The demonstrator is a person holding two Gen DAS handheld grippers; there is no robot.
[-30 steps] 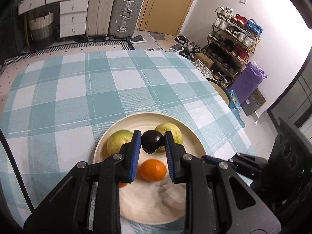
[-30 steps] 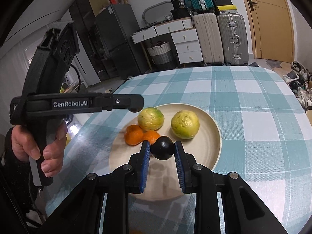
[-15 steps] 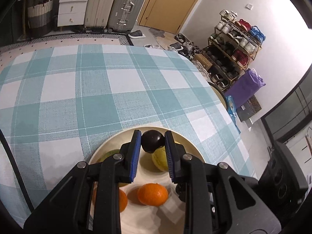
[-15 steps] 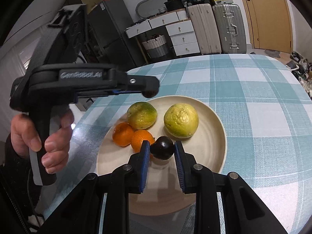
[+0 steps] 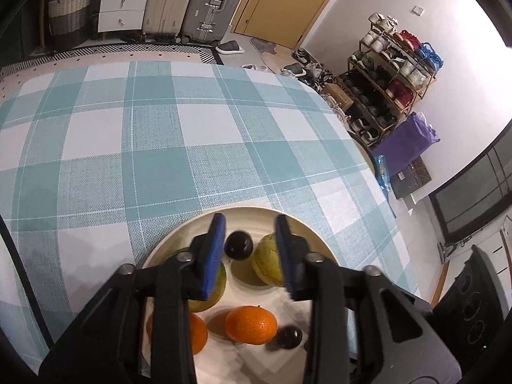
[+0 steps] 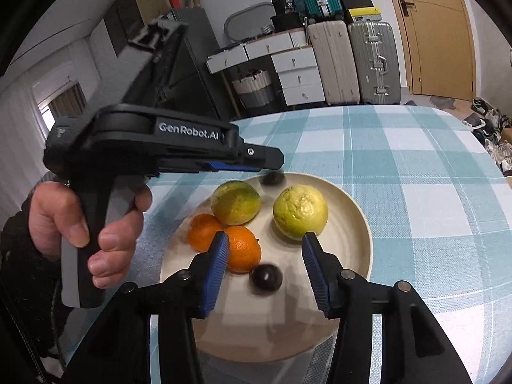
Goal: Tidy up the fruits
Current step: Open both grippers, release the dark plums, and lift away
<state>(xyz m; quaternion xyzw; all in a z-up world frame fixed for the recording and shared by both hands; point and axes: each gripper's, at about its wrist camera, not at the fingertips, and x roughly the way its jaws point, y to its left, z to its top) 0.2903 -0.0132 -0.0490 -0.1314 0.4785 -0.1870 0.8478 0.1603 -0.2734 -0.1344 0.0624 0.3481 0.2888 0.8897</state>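
Observation:
A cream plate [image 6: 358, 224] on the checked tablecloth holds two yellow-green guavas [image 6: 300, 212] [image 6: 235, 202], two oranges [image 6: 244, 249] [image 6: 202, 232] and two dark plums. My left gripper [image 5: 250, 249] is open above the plate's far side, and one plum [image 5: 238, 244] lies free below between its fingers, blurred in the right wrist view [image 6: 272, 178]. My right gripper [image 6: 265, 264] is open over the plate's near side, with the other plum [image 6: 266, 276] lying loose on the plate between its fingers. That plum also shows in the left wrist view [image 5: 289, 337].
The plate [image 5: 179, 236] sits near the table's near edge. The teal checked cloth [image 5: 160, 144] stretches beyond it. Suitcases [image 6: 372, 60] and drawers [image 6: 296, 76] stand behind the table, and a shoe rack [image 5: 393, 73] stands to the right.
Both grippers have opened and let go of their plums, which now lie on the plate. The left gripper has moved over the plate's far side.

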